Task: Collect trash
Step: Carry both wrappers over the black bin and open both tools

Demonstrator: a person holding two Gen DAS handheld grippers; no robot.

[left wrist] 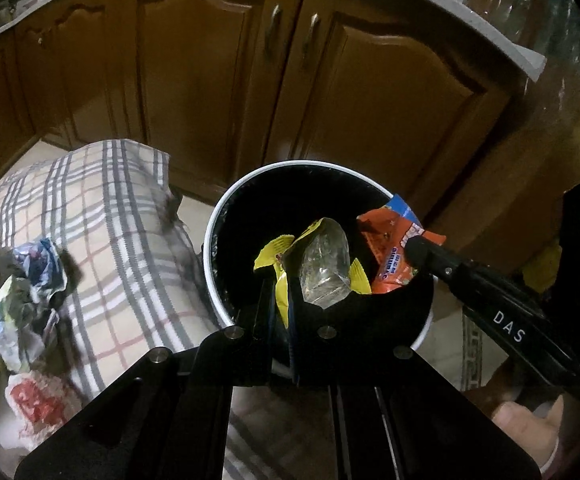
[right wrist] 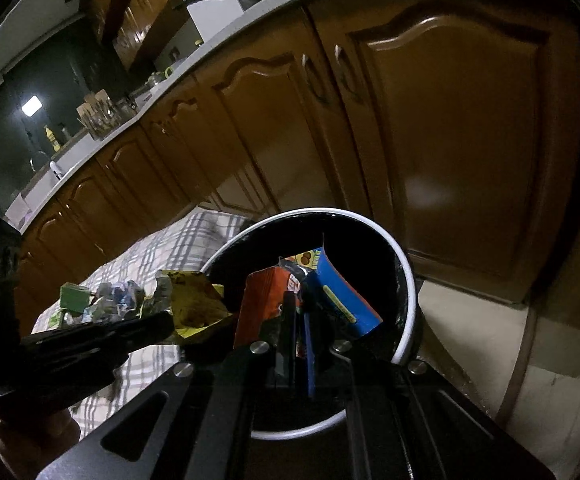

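Left gripper (left wrist: 286, 284) pinching the yellow wrapper (left wrist: 321, 268), right gripper (right wrist: 299, 312) pinching the orange packet (right wrist: 266, 300), both above the bin (left wrist: 210, 240): advise releasing only once centred within its rim.

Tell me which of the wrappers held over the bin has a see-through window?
The yellow plastic wrapper, pinched by the left hand-held gripper. Its middle is clear film. The orange and blue snack wrapper in the right hand-held gripper is fully printed.

home kitchen | wooden cabinet doors (left wrist: 194, 80) – grey countertop (right wrist: 274, 0) (sink tap (right wrist: 38, 158) far left)
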